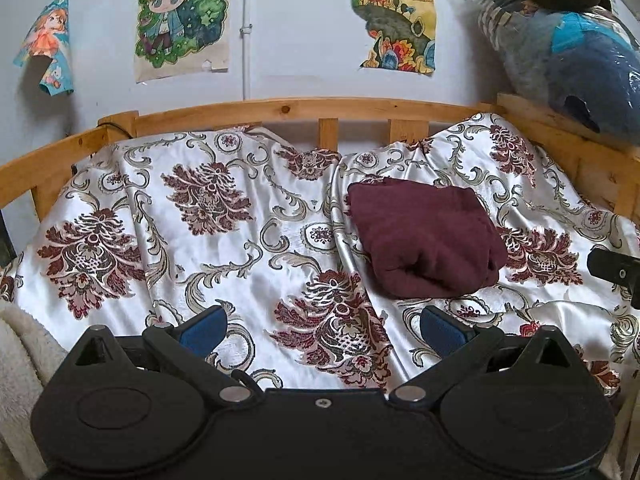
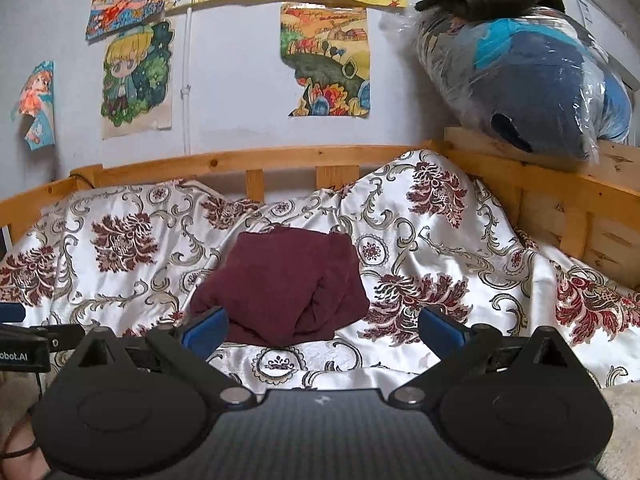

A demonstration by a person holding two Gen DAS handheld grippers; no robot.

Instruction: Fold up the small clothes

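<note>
Folded maroon garment point(image 2: 282, 286) laid on the floral satin bedspread point(image 1: 224, 240), right of centre, left gripper point(image 1: 322, 330) held apart over the bedspread, right gripper point(image 2: 322, 326) spread apart just near of the garment, nothing clamped

left claw point(image 1: 322, 330) spread wide, right claw point(image 2: 322, 330) likewise

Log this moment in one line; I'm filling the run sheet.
stage: fold looks done | maroon garment: folded on floral bedspread | left tongs: open, empty | right tongs: open, empty
</note>
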